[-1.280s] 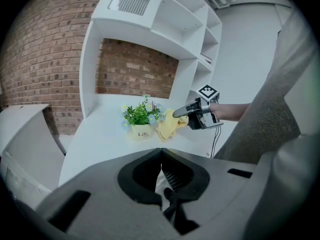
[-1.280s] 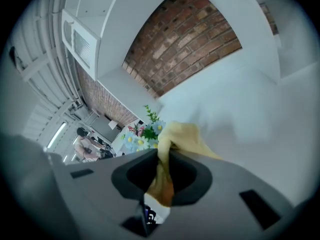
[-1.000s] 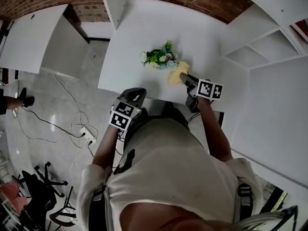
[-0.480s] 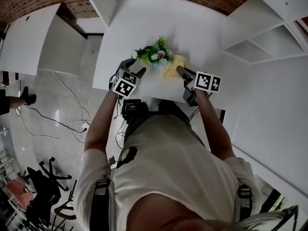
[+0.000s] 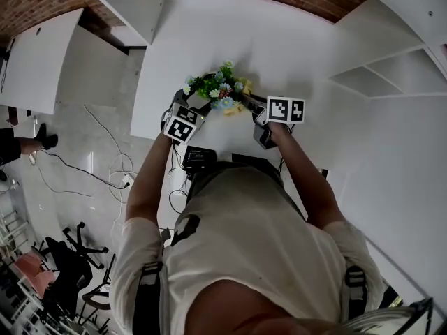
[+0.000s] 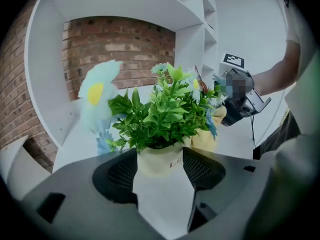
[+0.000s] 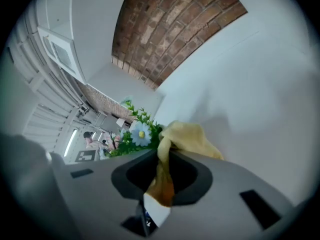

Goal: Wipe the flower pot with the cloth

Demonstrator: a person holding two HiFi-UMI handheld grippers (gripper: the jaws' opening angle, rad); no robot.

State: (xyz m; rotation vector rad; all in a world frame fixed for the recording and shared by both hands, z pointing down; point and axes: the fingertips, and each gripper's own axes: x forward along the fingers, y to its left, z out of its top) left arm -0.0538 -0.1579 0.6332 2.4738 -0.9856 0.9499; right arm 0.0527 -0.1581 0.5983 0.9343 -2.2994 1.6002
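Left gripper view is showing the flower pot (image 6: 159,160), small and pale yellow, standing upright on the table (image 5: 279,40) with green leaves and flowers (image 6: 165,114) sticking out of the top. The flower pot is sitting right between the tips of the left gripper (image 6: 160,166). Its jaws are standing wide open, one on each side, and I cannot tell if they are touching it. They have just been opening. The yellow cloth (image 7: 187,136) is being pinched in the right gripper (image 7: 165,171), whose jaws are closed on it, just beside the flowers on the other side.

I think the job is only just starting. The cloth is picked up and brought near, but the flower pot is not being held yet and no wiping is showing. All the rubbing is still waiting to be done.

A second ago the left gripper was down low at the near edge of the table, away from the flowers. Now it is reaching up to the flower pot. The right gripper is also coming closer in, bringing the cloth along.
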